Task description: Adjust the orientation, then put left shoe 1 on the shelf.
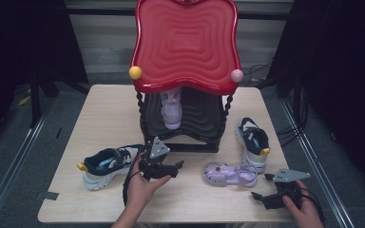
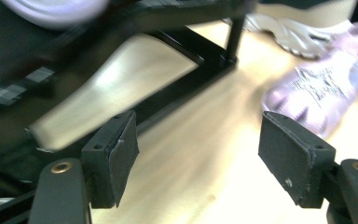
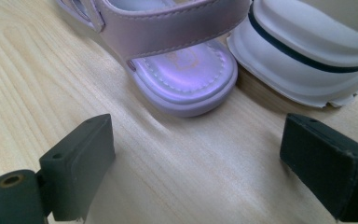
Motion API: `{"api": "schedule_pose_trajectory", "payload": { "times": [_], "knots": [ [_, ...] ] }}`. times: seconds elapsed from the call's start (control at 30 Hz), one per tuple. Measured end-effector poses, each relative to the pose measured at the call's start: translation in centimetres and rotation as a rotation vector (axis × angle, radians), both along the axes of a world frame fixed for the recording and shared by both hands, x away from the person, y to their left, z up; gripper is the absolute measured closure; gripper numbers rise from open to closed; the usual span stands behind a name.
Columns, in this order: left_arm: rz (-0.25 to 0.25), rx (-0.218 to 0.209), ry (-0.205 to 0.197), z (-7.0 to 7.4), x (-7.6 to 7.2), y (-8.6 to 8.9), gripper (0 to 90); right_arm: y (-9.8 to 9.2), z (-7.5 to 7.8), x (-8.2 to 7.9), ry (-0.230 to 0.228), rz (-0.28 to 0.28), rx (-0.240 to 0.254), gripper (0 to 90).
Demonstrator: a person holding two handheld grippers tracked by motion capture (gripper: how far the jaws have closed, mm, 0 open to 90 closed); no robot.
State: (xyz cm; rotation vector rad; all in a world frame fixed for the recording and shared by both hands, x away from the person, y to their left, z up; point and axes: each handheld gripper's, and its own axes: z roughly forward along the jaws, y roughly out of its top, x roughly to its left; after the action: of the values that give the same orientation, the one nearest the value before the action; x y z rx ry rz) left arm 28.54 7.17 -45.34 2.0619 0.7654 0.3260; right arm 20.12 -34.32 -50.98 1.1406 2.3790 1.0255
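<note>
Nearest the camera, the right gripper (image 1: 266, 190) rests on the wooden table (image 1: 104, 114) at the near right corner, jaws spread wide with nothing between them, aimed at the heel of the lilac sandal (image 1: 229, 174) just beyond. That sandal lies on its sole, touching the navy-and-white sneaker (image 1: 253, 140) to its far right, so a grab from the heel side looks clear. The left gripper (image 1: 173, 167) hovers near the foot of the black shoe rack (image 1: 190, 137), jaws likewise open and empty, facing right toward the sandal's toe. Its mate, another lilac sandal (image 1: 171, 110), already stands on the lower shelf under the red top tray (image 1: 185, 45). A second navy sneaker (image 1: 107, 166) waits at the near left.
</note>
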Motion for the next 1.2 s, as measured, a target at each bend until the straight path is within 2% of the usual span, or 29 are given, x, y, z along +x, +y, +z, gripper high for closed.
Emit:
{"api": "schedule_pose_trajectory", "payload": {
  "times": [0.13,0.23,0.37,0.53,0.6,0.63,0.77,0.8,0.87,1.2],
  "knots": [
    [-0.042,0.007,0.028,-0.7,-0.4,-0.4,27.7,0.0,0.0,0.0,0.000,-0.001,0.000,9.2],
    [-0.065,0.041,0.036,-0.9,-0.9,-0.4,27.4,0.0,0.0,0.0,0.000,0.000,0.000,9.1],
    [-0.091,0.043,0.071,-1.4,-1.4,-0.2,27.2,0.0,0.0,0.0,0.000,0.000,0.000,9.2],
    [-0.116,0.051,0.079,-2.0,-2.0,0.1,27.1,0.0,0.0,0.0,0.000,0.000,-0.002,9.2],
    [-0.133,0.074,0.079,-2.2,-2.2,0.1,27.0,0.0,0.0,0.1,-0.001,0.004,-0.003,9.2],
    [-0.139,0.065,0.075,-2.3,-2.2,0.2,27.0,0.0,0.0,0.1,-0.001,0.005,-0.003,9.2],
    [-0.139,0.070,0.096,-2.8,-2.4,0.6,27.0,0.0,0.0,0.1,0.000,0.008,-0.002,9.1],
    [-0.142,0.090,0.095,-2.9,-2.4,0.8,27.0,-0.1,0.0,0.1,0.000,0.008,-0.002,9.1],
    [-0.137,0.094,0.101,-3.1,-2.5,1.0,27.0,-0.1,0.0,0.1,-0.001,0.010,-0.002,9.1],
    [-0.147,0.119,0.103,-3.6,-2.9,2.1,27.0,0.0,0.0,0.1,0.001,0.010,-0.004,9.1]
  ]
}}
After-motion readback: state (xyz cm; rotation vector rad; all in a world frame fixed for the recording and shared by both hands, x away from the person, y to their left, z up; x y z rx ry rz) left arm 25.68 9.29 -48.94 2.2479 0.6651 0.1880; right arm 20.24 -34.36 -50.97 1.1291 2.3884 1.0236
